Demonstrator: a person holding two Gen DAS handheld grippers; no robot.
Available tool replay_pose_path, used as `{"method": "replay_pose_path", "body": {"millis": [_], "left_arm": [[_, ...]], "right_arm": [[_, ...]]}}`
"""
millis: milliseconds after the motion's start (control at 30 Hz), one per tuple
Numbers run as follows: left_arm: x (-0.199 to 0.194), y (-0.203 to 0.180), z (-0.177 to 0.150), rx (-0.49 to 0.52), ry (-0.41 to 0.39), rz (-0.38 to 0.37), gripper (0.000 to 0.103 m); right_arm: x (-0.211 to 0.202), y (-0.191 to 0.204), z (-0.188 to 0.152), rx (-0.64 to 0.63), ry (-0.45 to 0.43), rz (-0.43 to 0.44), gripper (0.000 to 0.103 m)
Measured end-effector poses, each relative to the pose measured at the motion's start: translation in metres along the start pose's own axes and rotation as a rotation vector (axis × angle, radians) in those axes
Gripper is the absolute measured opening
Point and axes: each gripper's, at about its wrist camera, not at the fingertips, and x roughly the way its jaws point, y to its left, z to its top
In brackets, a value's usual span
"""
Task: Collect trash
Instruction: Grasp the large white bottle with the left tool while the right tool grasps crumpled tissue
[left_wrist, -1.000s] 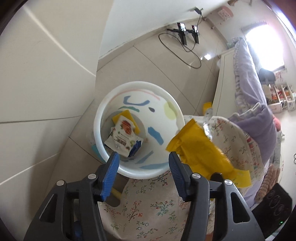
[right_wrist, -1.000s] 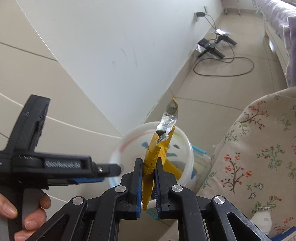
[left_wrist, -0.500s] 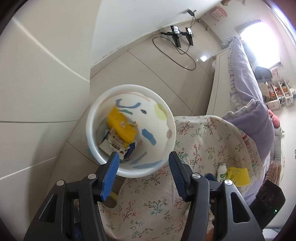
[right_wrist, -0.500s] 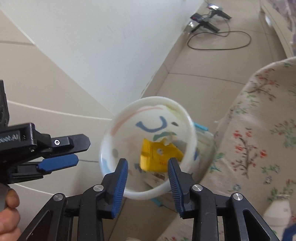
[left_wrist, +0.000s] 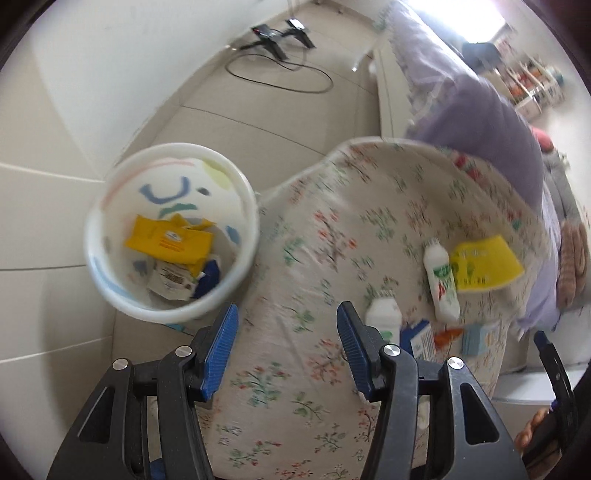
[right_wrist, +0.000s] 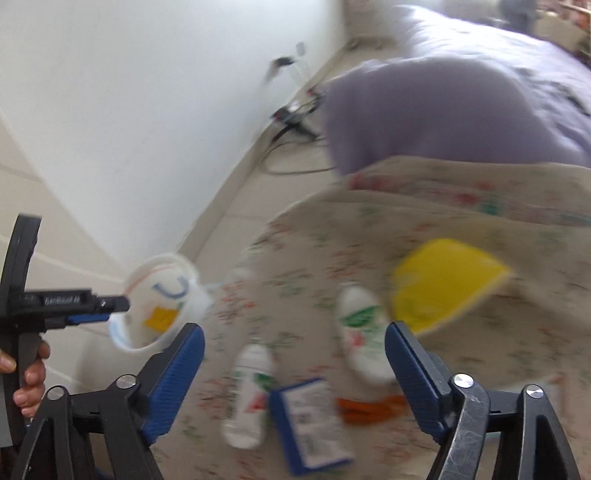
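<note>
The white trash bin (left_wrist: 254, 221) stands on the floor left of the floral-cloth table (left_wrist: 314, 369). In it a yellow wrapper (left_wrist: 168, 243) lies on top of other wrappers. My left gripper (left_wrist: 286, 317) hangs open and empty over the table edge beside the bin. My right gripper (right_wrist: 293, 332) has its jaws opening, with nothing between them, over the trash on the table. That trash is two white bottles (right_wrist: 249, 395) (right_wrist: 360, 332), a blue carton (right_wrist: 310, 421), an orange wrapper (right_wrist: 369, 406) and a yellow packet (right_wrist: 443, 284).
A purple bedspread (right_wrist: 443, 110) lies behind the table. Black cables and a stand (left_wrist: 280, 37) lie on the tiled floor by the white wall. A hand (right_wrist: 29, 373) holds the left gripper (right_wrist: 74, 306) next to the bin (right_wrist: 199, 299).
The right gripper let go of the yellow wrapper, which dropped into the bin, then opened wide and swung away over the table. The left gripper also swung from the bin toward the table.
</note>
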Motion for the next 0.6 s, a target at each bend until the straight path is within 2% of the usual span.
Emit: {"method": "replay_pose_path", "body": {"millis": [100,200,400,600], "left_arm": [[0.014,-0.03,-0.013,0.077,0.035,0.002,0.058],[0.028,-0.056,-0.023,0.123,0.074,-0.004,0.058],[0.048,-0.086,-0.036,0.163,0.127,-0.007,0.059],[0.068,-0.093,-0.039,0.153,0.165,0.017,0.058]], "right_arm": [[0.002,-0.043,-0.024,0.124,0.002,-0.017,0.085],[0.021,-0.074,-0.047,0.242,0.131,-0.01,0.085],[0.03,-0.07,-0.064,0.144,0.199,-0.018,0.085],[0.04,-0.063,-0.085,0.037,0.293,-0.094,0.085]]}}
